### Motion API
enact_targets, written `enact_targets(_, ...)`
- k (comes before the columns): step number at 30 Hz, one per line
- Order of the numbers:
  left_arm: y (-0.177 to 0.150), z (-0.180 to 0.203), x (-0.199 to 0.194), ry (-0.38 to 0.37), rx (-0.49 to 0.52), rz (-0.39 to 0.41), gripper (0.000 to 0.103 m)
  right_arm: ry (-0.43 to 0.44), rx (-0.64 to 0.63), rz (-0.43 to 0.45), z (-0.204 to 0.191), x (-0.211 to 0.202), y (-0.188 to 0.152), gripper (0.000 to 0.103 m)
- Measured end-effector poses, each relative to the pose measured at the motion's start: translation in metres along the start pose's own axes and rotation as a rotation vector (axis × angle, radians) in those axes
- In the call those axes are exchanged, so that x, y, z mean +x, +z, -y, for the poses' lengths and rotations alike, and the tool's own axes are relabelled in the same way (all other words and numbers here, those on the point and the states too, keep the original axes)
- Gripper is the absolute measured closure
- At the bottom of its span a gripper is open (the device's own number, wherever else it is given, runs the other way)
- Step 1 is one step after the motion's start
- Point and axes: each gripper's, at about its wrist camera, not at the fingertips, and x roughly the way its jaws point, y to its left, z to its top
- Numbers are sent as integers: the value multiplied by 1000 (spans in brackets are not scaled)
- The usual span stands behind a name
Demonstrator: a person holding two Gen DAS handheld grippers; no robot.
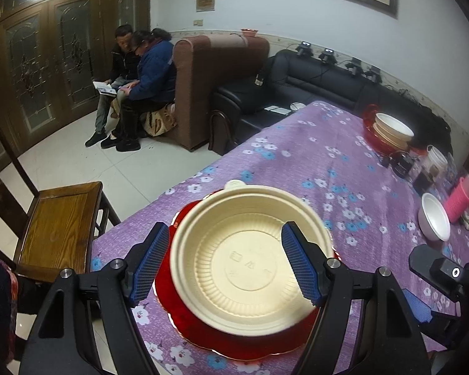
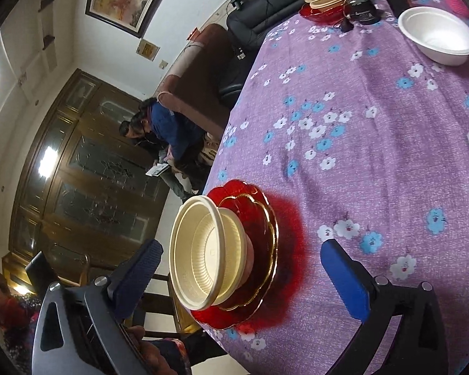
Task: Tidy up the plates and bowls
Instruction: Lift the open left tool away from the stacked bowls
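A cream plastic bowl (image 1: 247,259) sits stacked in another on a red glass plate (image 1: 203,334) near the table's front edge. My left gripper (image 1: 226,264) is open, its blue pads on either side of the bowl's rim. In the right wrist view the same cream bowls (image 2: 208,253) and red plate (image 2: 253,218) lie between the open fingers of my right gripper (image 2: 244,278), which holds nothing. A white bowl (image 1: 434,220) stands alone at the right (image 2: 437,34). Another stack of cream bowls (image 1: 392,129) sits on a second red plate (image 1: 370,125) at the far side.
The table wears a purple flowered cloth (image 1: 297,156). Dark jars (image 1: 403,164) and a pink bottle (image 1: 459,200) stand at the right. A wooden chair (image 1: 59,225) stands left of the table. Two people sit on a sofa (image 1: 203,87) beyond.
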Motion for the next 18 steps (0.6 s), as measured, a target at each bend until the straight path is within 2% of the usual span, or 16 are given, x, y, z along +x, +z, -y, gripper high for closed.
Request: enact_targets(18, -8, 45, -18, -75, 87, 16, 29, -25, 37, 52, 22, -39, -1, 0)
